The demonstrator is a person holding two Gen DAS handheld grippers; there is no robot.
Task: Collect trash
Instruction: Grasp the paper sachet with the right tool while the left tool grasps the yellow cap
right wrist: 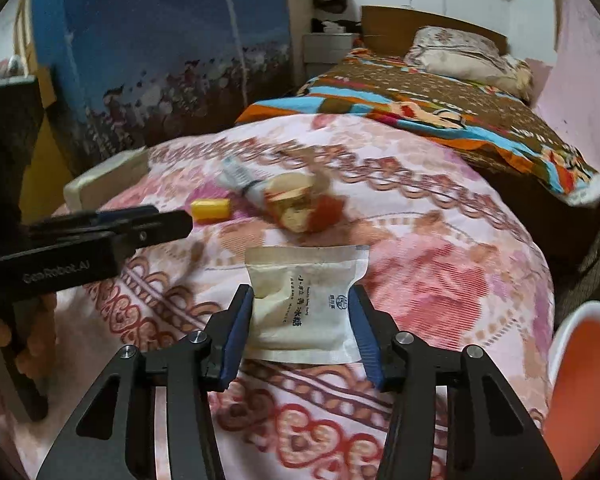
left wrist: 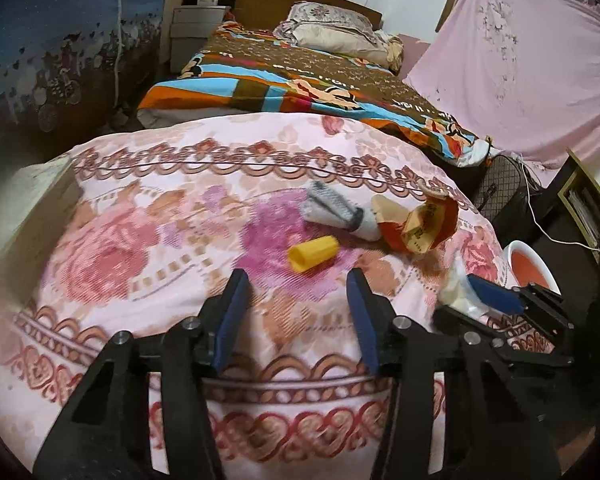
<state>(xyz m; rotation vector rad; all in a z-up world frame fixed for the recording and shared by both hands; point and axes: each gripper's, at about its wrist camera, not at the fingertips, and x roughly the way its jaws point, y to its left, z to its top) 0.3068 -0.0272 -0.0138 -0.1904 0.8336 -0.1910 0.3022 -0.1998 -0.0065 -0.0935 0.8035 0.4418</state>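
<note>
My left gripper [left wrist: 298,280] hangs over the flowered pink blanket [left wrist: 148,240], jaws partly apart with nothing between them; the yellow cap [left wrist: 313,253] lies on its side just past the fingertips, clear of both pads. Beyond the cap and a little to the right sit a grey-and-white crumpled wrapper [left wrist: 336,210] and, touching it, a torn red-and-yellow packet [left wrist: 420,224]. My right gripper [right wrist: 300,300] has the white sachet [right wrist: 304,300] between its blue pads [right wrist: 236,320], which sit right at the sachet's two side edges; I cannot tell for sure whether they are pressing it. The sachet lies flat on the blanket. To the right of that gripper, close by, stands a white bin with an orange liner [right wrist: 580,364], off the blanket's edge. No earlier view to compare.
</note>
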